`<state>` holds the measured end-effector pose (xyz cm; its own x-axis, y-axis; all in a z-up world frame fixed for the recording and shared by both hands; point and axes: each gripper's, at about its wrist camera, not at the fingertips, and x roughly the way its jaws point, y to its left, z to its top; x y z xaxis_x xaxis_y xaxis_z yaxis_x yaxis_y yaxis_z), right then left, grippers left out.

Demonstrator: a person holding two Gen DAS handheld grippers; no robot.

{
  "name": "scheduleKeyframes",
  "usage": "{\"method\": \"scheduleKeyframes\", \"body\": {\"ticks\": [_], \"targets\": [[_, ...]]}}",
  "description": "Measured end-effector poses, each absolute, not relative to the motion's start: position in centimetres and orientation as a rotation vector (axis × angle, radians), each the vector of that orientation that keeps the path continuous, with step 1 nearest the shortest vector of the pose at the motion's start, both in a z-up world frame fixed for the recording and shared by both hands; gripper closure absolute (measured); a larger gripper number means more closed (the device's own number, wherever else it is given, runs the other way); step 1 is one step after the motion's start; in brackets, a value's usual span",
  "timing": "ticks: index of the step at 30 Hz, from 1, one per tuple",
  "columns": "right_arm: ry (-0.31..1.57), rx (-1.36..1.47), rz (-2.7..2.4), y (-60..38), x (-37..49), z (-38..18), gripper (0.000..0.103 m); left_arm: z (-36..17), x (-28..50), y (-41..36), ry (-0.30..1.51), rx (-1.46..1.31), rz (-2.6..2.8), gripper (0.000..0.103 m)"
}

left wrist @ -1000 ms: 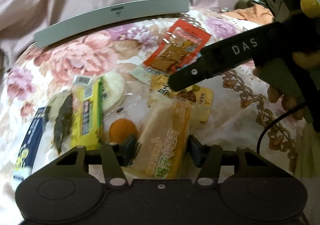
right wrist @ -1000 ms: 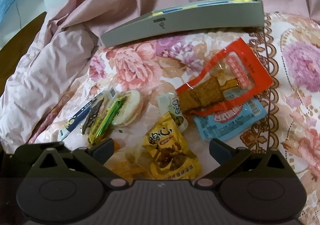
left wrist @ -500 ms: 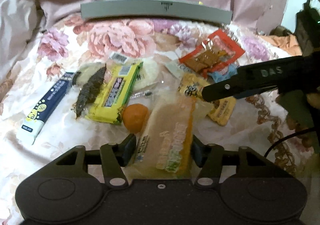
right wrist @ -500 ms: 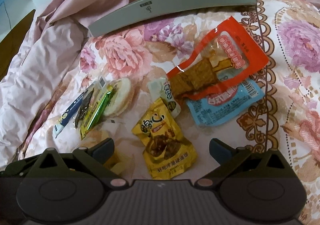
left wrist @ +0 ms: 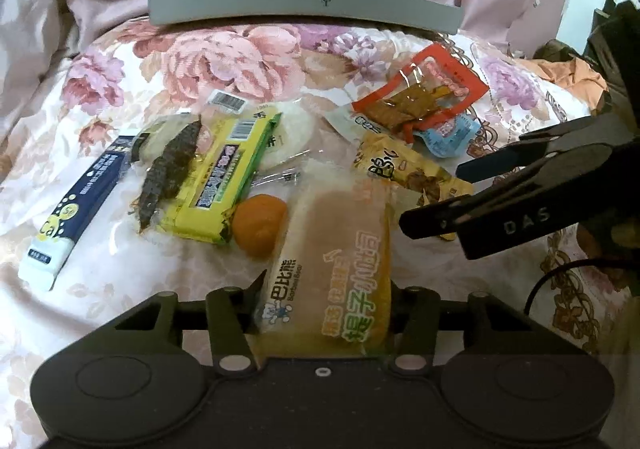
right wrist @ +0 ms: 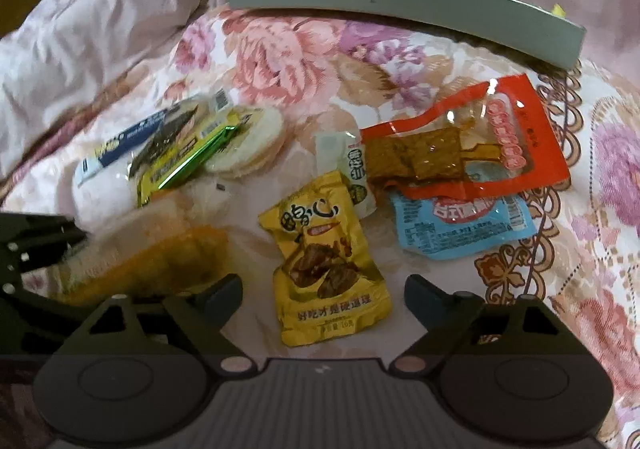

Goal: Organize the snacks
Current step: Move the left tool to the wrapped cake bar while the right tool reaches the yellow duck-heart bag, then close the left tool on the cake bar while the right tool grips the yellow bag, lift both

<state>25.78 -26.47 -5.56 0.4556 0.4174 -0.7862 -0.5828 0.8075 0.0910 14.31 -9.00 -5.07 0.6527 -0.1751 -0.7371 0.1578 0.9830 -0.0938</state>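
A bread packet [left wrist: 332,269] with orange print sits between the fingers of my left gripper [left wrist: 326,299]. The jaws are closing and the pads press its sides. In the right wrist view it is a blurred orange shape [right wrist: 160,261] at the lower left. My right gripper [right wrist: 324,289] hovers over a yellow meat-snack packet [right wrist: 324,269]. Its jaws are closing with the packet between them, and the pads stay clear of it. The left wrist view shows that gripper [left wrist: 444,195] coming in from the right above the yellow packet [left wrist: 404,173].
On the floral bedspread lie an orange [left wrist: 260,225], a yellow-green bar [left wrist: 224,173], a dark strip [left wrist: 168,169], a blue-and-white box [left wrist: 76,209], round crackers [left wrist: 292,129], a red packet [right wrist: 472,145] and a blue packet [right wrist: 464,225]. A grey tray rim [left wrist: 304,5] stands behind.
Both wrist views have rolled. My right gripper's jaws have narrowed around the yellow packet, which now lies centred between them. The bread packet stays between the left fingers.
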Motion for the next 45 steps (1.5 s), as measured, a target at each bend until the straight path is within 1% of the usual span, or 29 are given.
{"method": "scheduleKeyframes", "body": {"ticks": [1, 3, 5, 10, 13, 22, 26, 34, 39, 45], "targets": [[0.903, -0.212, 0.623, -26.4, 25.8, -5.6, 0.015, -5.0, 14.1, -8.8, 0.831, -0.034, -0.179, 0.05], [0.892, -0.239, 0.617, -26.1, 25.7, -5.8, 0.022, -4.9, 13.5, -8.5, 0.815, -0.055, -0.167, 0.051], [0.874, -0.277, 0.606, -25.7, 25.7, -6.0, 0.026, -4.8, 13.1, -8.4, 0.799, -0.062, -0.156, 0.051], [0.843, -0.287, 0.622, -25.3, 26.2, -6.3, 0.03, -4.8, 13.1, -8.3, 0.797, -0.081, -0.134, 0.051], [0.827, -0.271, 0.643, -25.2, 26.3, -6.3, 0.04, -4.8, 13.3, -8.1, 0.797, -0.108, -0.13, 0.051], [0.803, -0.277, 0.67, -24.8, 26.2, -6.4, 0.046, -4.7, 13.0, -8.2, 0.784, -0.155, -0.118, 0.051], [0.732, -0.393, 0.673, -23.6, 24.9, -6.3, 0.054, -4.2, 12.7, -8.4, 0.762, -0.163, -0.115, 0.051], [0.639, -0.504, 0.638, -23.0, 23.6, -6.1, 0.057, -3.1, 12.0, -8.1, 0.704, -0.193, -0.089, 0.051], [0.511, -0.62, 0.602, -22.3, 22.2, -5.7, 0.057, -2.2, 11.9, -7.7, 0.654, -0.207, -0.059, 0.051], [0.388, -0.655, 0.567, -22.1, 21.1, -4.6, 0.057, -0.7, 12.5, -7.5, 0.587, -0.224, -0.043, 0.051]]}}
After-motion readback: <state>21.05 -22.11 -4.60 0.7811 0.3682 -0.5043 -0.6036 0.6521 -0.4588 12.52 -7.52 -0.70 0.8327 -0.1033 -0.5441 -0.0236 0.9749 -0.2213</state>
